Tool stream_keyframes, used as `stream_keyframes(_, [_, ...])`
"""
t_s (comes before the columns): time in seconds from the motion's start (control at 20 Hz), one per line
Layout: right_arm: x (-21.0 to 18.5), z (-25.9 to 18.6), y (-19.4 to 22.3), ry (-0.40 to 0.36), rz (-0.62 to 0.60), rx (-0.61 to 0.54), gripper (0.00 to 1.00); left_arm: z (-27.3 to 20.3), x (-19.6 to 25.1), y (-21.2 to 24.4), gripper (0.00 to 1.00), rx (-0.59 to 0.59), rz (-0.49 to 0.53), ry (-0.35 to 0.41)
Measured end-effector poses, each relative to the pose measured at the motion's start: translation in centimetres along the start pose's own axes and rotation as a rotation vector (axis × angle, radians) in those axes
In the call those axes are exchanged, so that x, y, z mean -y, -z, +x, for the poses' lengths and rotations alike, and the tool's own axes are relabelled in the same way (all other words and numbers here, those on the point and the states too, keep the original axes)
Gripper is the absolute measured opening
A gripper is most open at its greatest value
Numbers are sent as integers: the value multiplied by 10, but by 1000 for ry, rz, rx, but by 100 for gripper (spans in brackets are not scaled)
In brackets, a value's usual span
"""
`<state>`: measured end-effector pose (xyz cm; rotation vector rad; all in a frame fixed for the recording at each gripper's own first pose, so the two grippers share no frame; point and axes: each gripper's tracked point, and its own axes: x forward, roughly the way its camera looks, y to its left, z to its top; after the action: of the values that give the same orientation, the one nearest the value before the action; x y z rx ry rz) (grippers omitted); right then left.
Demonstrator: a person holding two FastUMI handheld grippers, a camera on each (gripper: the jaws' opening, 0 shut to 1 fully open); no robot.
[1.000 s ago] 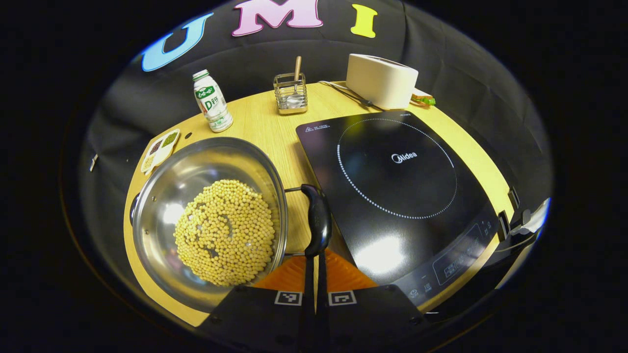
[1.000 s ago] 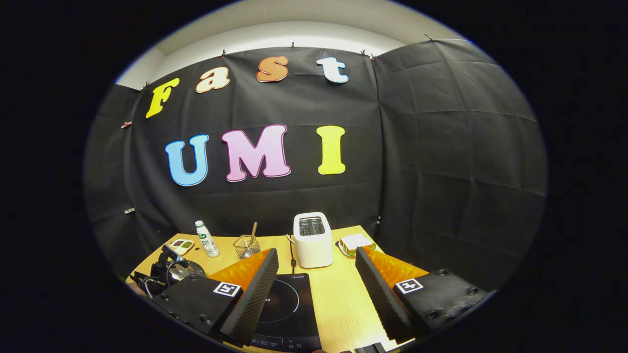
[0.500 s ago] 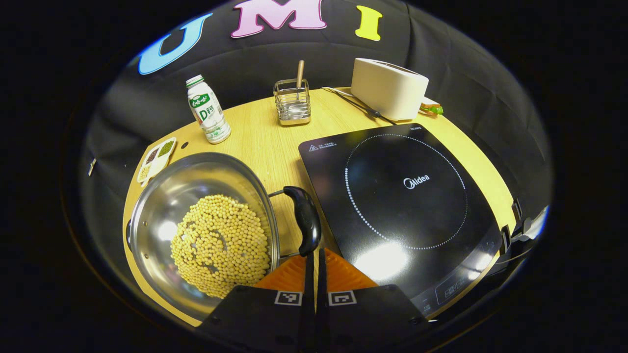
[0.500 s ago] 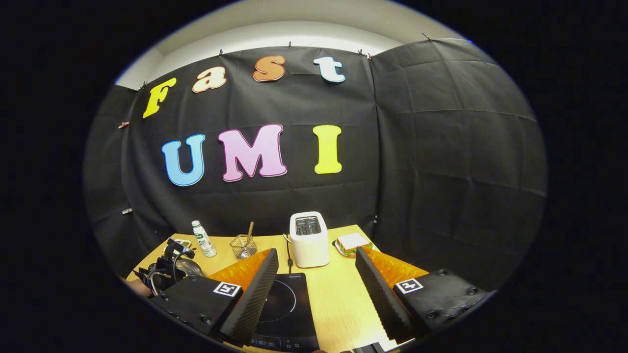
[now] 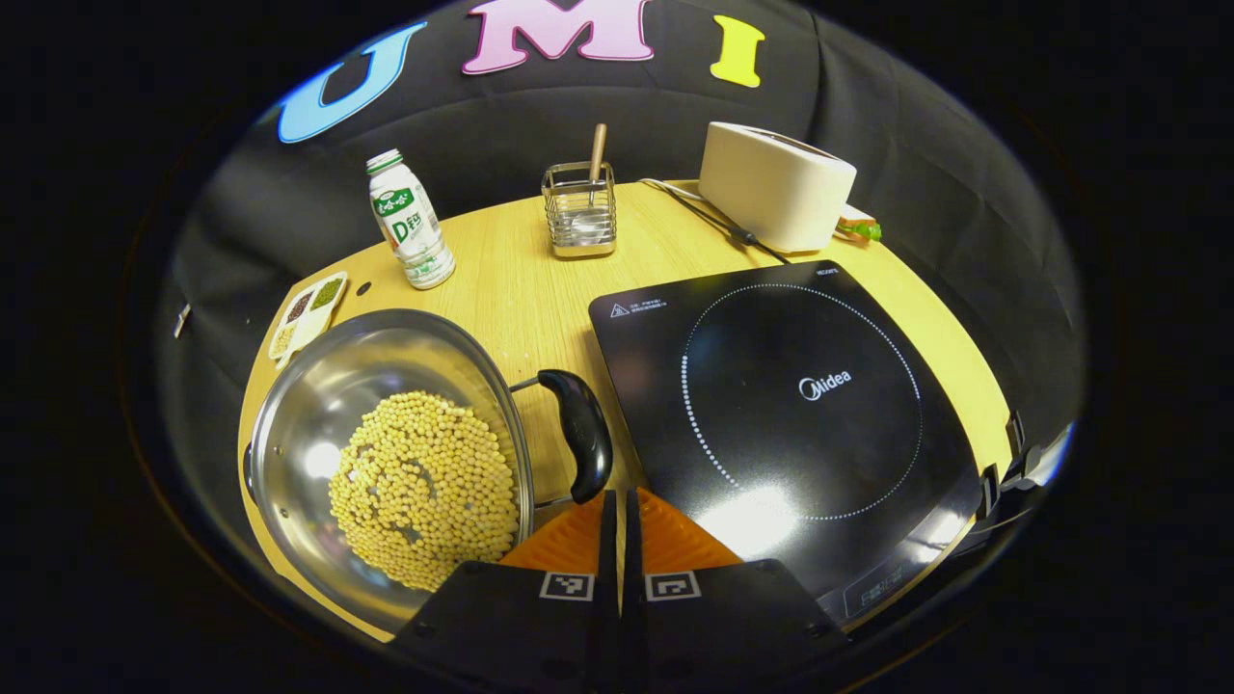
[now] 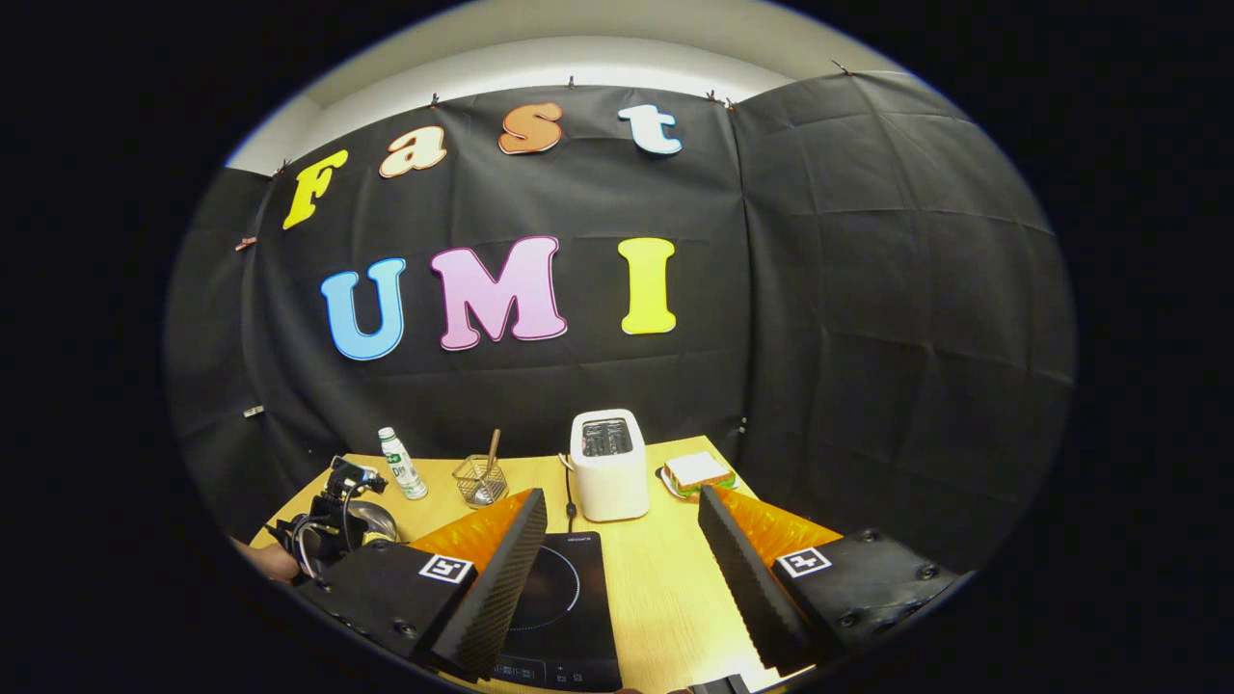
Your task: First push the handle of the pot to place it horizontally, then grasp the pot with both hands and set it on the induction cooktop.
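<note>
On the pale wooden counter [image 5: 521, 289], the closed left gripper [image 5: 617, 501] was seen beside the bean-filled steel pot's black handle [image 5: 585, 434], the right gripper [image 6: 622, 540] held wide.

Left gripper [image 5: 617, 501], fingers closed together, bottom centre, tips just below the pot [image 5: 386, 453] handle [image 5: 583, 448]; induction cooktop [image 5: 781, 414] right.

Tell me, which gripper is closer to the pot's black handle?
Left. The left gripper, fingers together, sits right at the black handle. The right gripper, open, hovers above the induction cooktop, farther off.
</note>
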<state>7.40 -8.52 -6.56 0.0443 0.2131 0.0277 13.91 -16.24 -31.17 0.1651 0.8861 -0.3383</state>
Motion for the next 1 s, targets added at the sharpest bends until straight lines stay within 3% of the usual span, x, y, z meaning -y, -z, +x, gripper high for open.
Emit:
stream_keyframes(0.35, [-16,26,14,-131,27,-49,98,-46,5,-29,5,161,-119,-61])
stream_keyframes(0.6, [-17,48,41,-206,67,-125,98,-99,-20,-52,8,336,-285,-213])
stream_keyframes(0.7, [-21,55,57,-233,45,-156,98,-125,-32,-52,19,403,-388,-282])
stream_keyframes(0.8, [-29,61,70,-260,32,-197,99,-148,-45,-48,37,450,-458,-324])
stream_keyframes(1.0, [-59,65,74,-303,45,-223,99,-179,-75,-36,77,477,-483,-355])
